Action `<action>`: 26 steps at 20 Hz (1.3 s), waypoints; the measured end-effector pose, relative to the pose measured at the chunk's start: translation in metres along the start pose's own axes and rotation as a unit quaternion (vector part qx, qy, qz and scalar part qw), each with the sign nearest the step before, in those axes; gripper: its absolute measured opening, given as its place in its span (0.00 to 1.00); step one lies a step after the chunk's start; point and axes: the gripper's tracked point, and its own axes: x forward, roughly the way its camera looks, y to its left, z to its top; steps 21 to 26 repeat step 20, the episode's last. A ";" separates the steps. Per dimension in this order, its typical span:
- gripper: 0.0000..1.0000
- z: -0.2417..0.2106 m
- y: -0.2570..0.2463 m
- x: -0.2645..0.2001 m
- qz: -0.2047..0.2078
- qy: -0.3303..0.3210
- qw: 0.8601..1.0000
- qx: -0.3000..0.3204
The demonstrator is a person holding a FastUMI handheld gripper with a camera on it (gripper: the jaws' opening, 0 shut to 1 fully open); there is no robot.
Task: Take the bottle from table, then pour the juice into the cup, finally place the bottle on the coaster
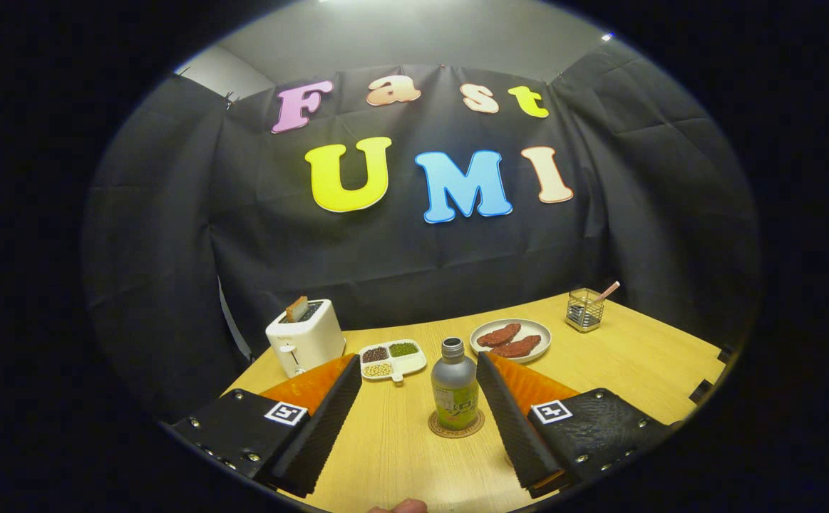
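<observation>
A grey bottle (454,385) with a green label and a screw cap stands upright on a round cork coaster (456,425) on the wooden table (642,363). It is between my two fingers, nearer the right one. My gripper (420,370) is open, with a gap on each side of the bottle and neither finger touching it.
Beyond the fingers stand a white toaster (305,337) holding a slice of toast, a small divided dish of beans (392,358), a plate with two brown patties (510,340) and a glass holder with a straw (586,309). A fingertip (401,506) shows at the table's near edge.
</observation>
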 end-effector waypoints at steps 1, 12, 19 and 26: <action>0.99 0.004 0.000 -0.007 0.004 -0.006 1.000 -0.002; 0.99 0.022 0.016 -0.054 0.067 -0.032 0.997 -0.024; 0.98 0.028 0.025 -0.054 0.079 -0.038 0.996 -0.030; 0.99 0.028 0.026 -0.054 0.080 -0.039 0.996 -0.029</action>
